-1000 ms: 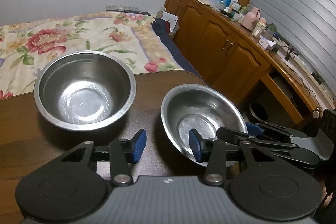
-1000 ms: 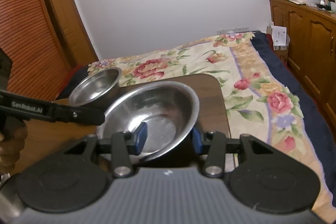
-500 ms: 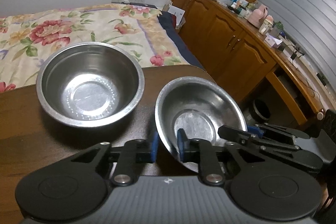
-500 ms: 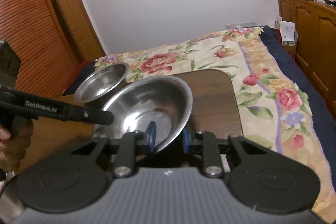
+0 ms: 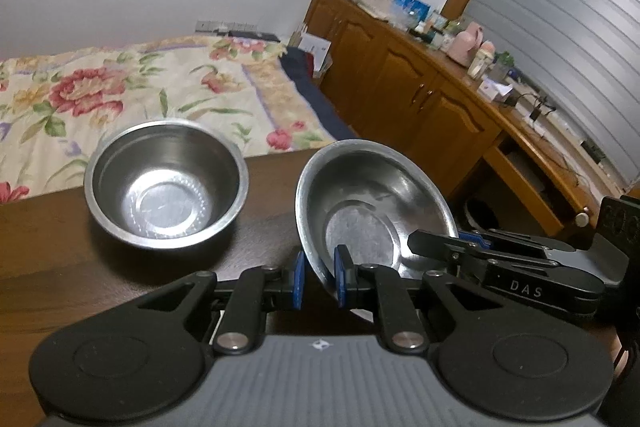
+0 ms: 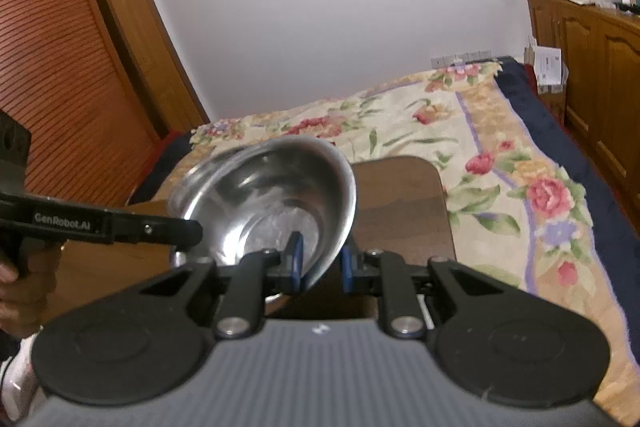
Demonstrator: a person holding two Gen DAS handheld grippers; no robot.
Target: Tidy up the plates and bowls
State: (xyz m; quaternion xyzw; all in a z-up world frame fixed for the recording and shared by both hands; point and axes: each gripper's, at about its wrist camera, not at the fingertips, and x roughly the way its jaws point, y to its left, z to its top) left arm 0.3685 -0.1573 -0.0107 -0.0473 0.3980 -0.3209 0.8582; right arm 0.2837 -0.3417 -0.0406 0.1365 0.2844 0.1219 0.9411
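- deep round stainless steel bowl (image 5: 166,185) sits upright and untouched near the far left edge of the dark brown wooden table (image 5: 48,259), well apart from both claws.
- left gripper (image 5: 319,279): its blue-padded jaws are nearly closed, pinching the near rim of the shallow round stainless steel bowl (image 5: 372,211), one pad inside and one outside.
- this shallower bowl is tilted, its open face turned to the left and its far rim raised, above the table's far right corner; it looks lifted, though contact underneath is hidden.
- its shiny inside shows a flat circular base and smooth flared walls, and it is empty.
- right gripper (image 6: 322,263): also narrowed onto the same bowl's rim from the other side, one pad inside.
- risk, as a judgement: thin slick steel could slip or swivel between the pads, and with two claws pulling unevenly it might drop off the table's right edge or clang into the deeper bowl.
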